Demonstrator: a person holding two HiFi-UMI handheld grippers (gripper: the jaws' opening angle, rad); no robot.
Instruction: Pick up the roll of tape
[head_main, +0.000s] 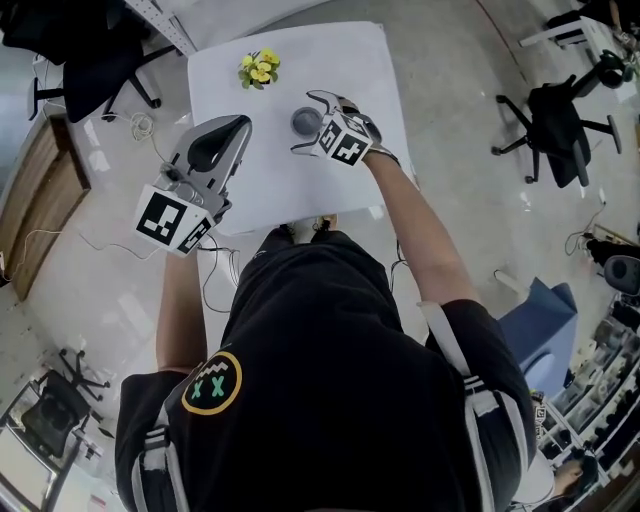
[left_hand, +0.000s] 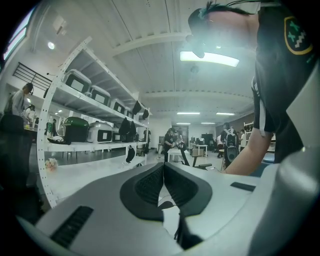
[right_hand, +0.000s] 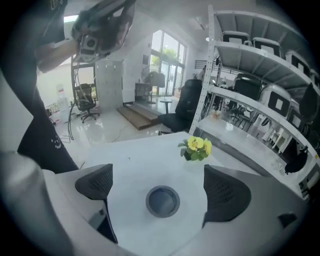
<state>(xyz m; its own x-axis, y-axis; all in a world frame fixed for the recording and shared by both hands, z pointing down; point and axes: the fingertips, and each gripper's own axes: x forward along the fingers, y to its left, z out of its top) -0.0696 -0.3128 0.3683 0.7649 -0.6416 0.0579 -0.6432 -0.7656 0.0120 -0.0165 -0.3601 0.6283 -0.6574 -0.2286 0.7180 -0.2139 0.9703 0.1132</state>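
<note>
Right hand-held gripper is spread wide, hanging over the grey roll of tape lying flat mid-bench; left hand-held gripper pressed together, empty, up over the left edge; yellow flowers near the far edge.

Greys, white and black, with one spot of yellow.

A white table is seen on a pale grey floor. The roll of tape is coloured dark grey, with a bluish-grey centre. The flowers are shown yellow with green leaves. The left gripper and right gripper are finished in light grey and fitted with black ribbed pads. Each marker cube is patterned in black-and-white squares. A black shirt is worn, marked by a yellow-ringed badge with green crosses. The office chairs are black.
</note>
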